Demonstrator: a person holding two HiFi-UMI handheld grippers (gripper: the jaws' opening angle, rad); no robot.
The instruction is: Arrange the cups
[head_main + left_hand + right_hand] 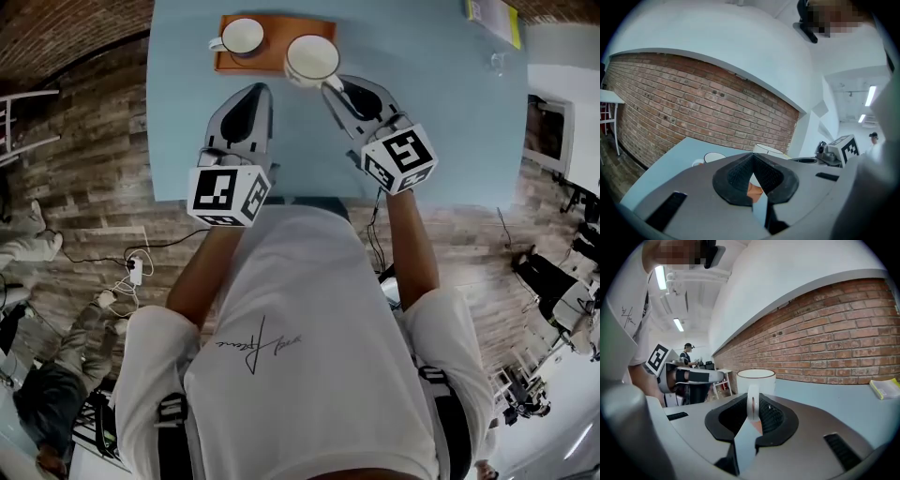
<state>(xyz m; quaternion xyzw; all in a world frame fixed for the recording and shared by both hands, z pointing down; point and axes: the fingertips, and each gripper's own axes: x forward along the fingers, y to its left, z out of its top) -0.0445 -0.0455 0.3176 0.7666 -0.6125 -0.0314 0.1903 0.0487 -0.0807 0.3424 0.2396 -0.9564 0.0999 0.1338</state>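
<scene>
Pinching one cup's [312,58] handle [753,401] are right gripper [331,85] fingers; left gripper [255,91] closed; second cup [243,36] apparently on tray [281,26].

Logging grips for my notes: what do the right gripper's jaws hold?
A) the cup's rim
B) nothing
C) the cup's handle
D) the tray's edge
C: in the right gripper view, the right gripper is closed on the white handle of the cup, which stands just beyond its jaws.
</scene>
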